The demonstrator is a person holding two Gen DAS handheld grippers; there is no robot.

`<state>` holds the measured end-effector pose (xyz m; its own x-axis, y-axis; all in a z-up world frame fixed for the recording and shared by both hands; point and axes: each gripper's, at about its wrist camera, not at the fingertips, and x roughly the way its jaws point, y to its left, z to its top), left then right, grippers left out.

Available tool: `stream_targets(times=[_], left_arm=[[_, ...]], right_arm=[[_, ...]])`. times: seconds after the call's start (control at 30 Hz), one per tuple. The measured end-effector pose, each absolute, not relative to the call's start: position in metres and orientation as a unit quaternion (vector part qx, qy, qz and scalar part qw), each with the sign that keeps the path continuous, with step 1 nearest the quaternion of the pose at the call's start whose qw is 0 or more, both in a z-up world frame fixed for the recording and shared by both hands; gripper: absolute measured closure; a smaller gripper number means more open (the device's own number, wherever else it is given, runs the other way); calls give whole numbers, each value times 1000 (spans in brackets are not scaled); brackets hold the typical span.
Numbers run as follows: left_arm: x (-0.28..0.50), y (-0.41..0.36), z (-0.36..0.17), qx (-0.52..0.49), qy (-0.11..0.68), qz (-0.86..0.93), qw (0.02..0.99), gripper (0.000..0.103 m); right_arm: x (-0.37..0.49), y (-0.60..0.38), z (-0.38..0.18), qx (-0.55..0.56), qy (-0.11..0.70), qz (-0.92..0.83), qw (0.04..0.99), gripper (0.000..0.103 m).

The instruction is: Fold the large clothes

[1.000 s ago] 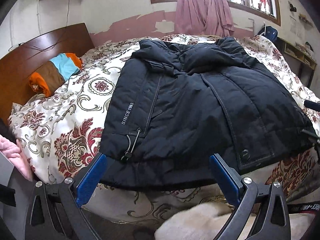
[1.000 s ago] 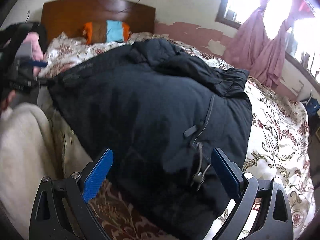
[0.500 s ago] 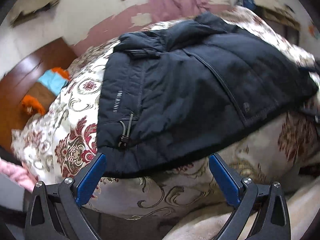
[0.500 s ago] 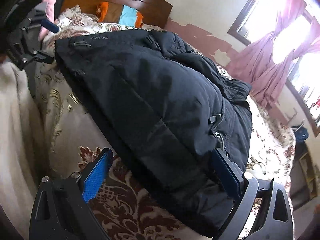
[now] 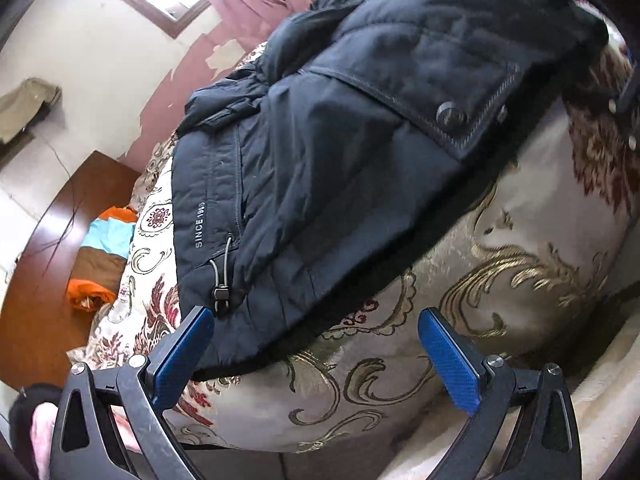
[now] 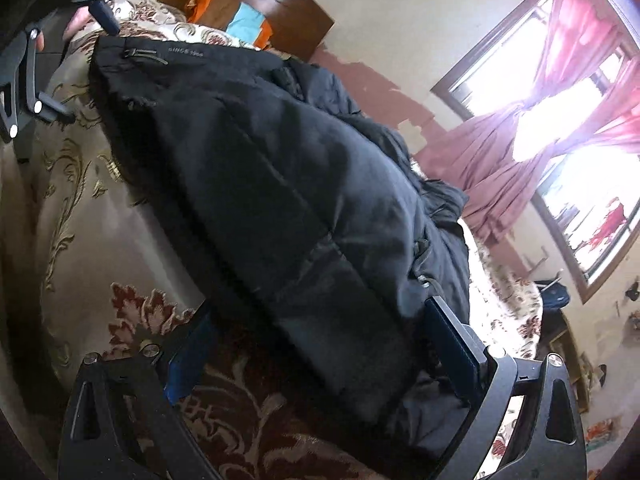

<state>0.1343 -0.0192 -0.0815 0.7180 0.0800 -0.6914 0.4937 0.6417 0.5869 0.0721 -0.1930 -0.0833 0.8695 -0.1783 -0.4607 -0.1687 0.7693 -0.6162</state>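
black padded jacket [image 5: 360,152] lies across frame centre on the bed [image 5: 500,280]. bulky, soft, likely slippery: grasp hem corners. left gripper [image 5: 320,356] and right gripper [image 6: 312,344]: jaws spread, holding nothing.

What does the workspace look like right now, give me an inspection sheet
Surface: bed under a floral cover.
Job's things: black jacket spread flat, hem over the bed edge.
Clutter: striped pillow by the headboard.
Grippers: left gripper open at the hem corner; right gripper open, straddling the other hem corner.
Cables: thin wire across the headboard.
Surroundings: window, pink curtain, peeling wall.
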Motion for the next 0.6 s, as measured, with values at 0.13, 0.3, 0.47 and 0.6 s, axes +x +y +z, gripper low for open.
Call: stream_targets(times=[0.13,0.3,0.47,0.6], left_arm=[[139,-22,-89,422,349,-113,829,0],[146,-22,-88,412,338,-101,840,0],[144,-19,-82,397,321,-100,854,0],[147,-16,-78,381,318,-94,863,0]], right_arm=[[69,-198,-70,-323,223,-19,920,7],[76,-213,-40,-263,212,-1,941,7],[95,-237,-4,-161,231,42,959,8],[104,-248,16,-109,232,60,965,8]])
